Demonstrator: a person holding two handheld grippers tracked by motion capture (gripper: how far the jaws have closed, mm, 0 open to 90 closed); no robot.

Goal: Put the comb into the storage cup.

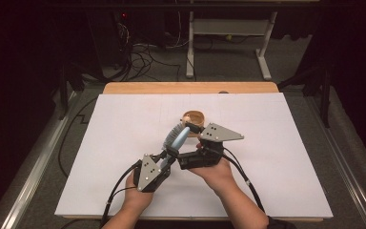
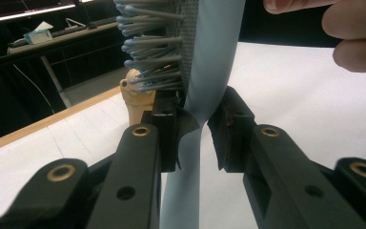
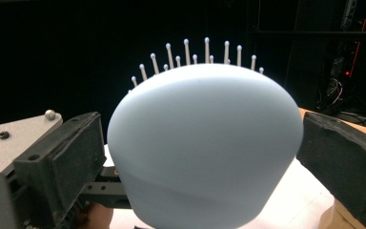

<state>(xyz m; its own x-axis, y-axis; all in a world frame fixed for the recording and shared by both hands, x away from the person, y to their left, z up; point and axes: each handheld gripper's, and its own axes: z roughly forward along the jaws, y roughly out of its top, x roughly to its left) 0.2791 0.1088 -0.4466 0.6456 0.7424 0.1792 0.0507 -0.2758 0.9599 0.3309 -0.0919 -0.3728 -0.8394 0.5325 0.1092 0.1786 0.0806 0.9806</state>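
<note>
a wooden table point(image 1: 190, 88) carries a white sheet point(image 1: 124, 143), with a small wooden cup point(image 1: 193, 117) on it.

White sheet point(image 1: 276, 157): covers the table top, faint pencilled grid lines near its far edge.

Wooden table point(image 1: 190, 88): bare light-wood strip showing along the far edge, beyond the sheet.

Grey carpeted floor point(image 1: 228, 62): around and behind the table.

White desk frame point(image 1: 265, 52): stands on the floor well behind the table, two legs on flat feet, one crossbar between them.

Black cables point(image 1: 140, 59): tangled on the floor at the far left, beside the desk frame.

Red indicator light point(image 1: 124, 15): small, in dark equipment at the back.

Tissue box point(image 2: 37, 35): on a distant shelf, seen in the left gripper view.
</note>
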